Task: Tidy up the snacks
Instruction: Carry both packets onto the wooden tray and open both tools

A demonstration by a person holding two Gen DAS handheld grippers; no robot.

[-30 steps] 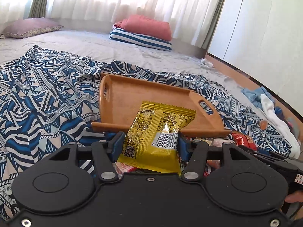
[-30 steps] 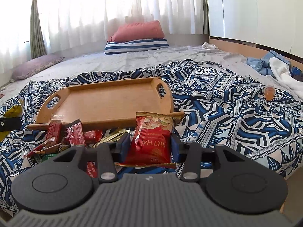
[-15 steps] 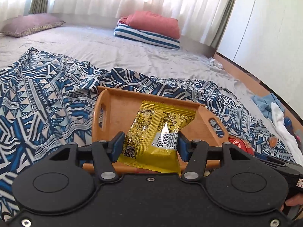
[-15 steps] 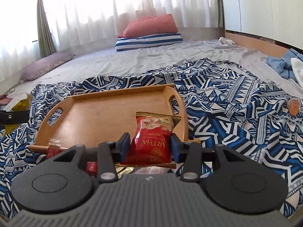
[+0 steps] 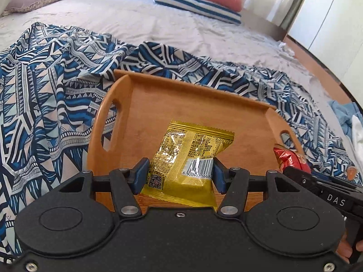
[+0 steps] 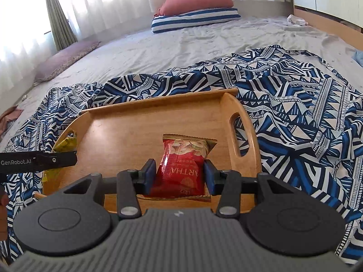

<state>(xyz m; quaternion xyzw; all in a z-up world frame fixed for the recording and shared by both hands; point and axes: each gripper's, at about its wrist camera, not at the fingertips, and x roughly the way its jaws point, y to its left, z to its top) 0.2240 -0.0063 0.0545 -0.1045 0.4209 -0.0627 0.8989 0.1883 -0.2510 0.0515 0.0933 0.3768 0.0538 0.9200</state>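
My left gripper [image 5: 179, 173] is shut on a yellow snack packet [image 5: 188, 158] and holds it over the left part of the wooden tray [image 5: 158, 104]. My right gripper [image 6: 179, 176] is shut on a red snack packet [image 6: 181, 165] and holds it over the right part of the same tray [image 6: 127, 127]. The red packet [image 5: 288, 158] shows at the right edge of the tray in the left wrist view. The yellow packet [image 6: 65, 144] and the left gripper's side show at the left in the right wrist view.
The tray lies on a blue and white patterned cloth [image 5: 45, 104] spread over a grey sheet [image 6: 181, 45]. A red pillow on a striped one [image 6: 195, 11] and a mauve pillow [image 6: 65, 59] lie at the back. Clothes [image 5: 347, 122] lie at the right.
Both grippers have moved forward and up over the tray with their packets. The loose snacks in front of the tray have dropped out of view.
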